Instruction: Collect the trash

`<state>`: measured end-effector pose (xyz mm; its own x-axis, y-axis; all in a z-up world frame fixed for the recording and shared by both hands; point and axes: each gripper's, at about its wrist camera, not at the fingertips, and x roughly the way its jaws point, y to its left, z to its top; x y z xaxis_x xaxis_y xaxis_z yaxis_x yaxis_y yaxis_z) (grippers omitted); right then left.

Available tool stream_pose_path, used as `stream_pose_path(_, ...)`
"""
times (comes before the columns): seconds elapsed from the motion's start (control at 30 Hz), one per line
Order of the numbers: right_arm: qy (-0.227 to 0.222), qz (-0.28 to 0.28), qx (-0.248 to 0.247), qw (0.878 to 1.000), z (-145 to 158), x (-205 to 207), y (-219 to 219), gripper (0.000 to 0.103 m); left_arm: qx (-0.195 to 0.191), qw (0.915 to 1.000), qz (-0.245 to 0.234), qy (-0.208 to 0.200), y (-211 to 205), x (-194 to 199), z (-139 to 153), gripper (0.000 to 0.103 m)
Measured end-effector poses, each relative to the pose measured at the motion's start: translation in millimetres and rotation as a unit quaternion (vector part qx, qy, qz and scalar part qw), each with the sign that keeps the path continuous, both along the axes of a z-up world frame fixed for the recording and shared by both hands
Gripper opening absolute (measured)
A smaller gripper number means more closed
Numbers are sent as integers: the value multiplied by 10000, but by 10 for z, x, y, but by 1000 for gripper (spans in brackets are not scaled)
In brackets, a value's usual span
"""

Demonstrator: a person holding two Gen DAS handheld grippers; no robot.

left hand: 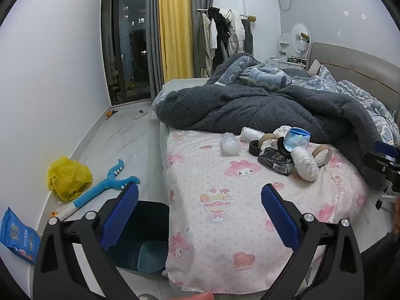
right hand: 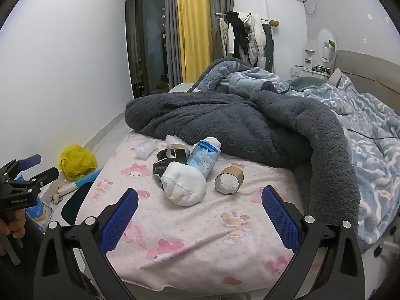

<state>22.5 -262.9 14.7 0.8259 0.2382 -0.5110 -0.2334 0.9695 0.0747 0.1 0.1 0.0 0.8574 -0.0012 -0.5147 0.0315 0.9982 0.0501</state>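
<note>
In the left wrist view the spread left claw [left hand: 199,221] hovered empty over the pink cartoon-print bed sheet [left hand: 215,175] beside one dark blue plastic bin [left hand: 140,235], while in the right wrist view the spread, empty right claw [right hand: 200,221] faced one white crumpled wad [right hand: 183,187] and two cardboard tape rolls [right hand: 230,180] before the dark grey fleece blanket [right hand: 237,125].

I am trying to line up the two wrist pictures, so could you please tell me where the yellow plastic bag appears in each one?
Left wrist view: the yellow plastic bag lies on the floor at the left, against the wall, beside a blue toy.
Right wrist view: the bag shows at the left, beyond the bed's edge, by the wall.
Shared landmark: the yellow curtain at top centre.
</note>
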Motion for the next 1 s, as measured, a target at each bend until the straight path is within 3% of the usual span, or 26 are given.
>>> stream_pose_path(1.0, -24, 42, -133, 9999, -19, 6, 39, 100, 10, 10000, 1, -10, -1, -1, 0, 100)
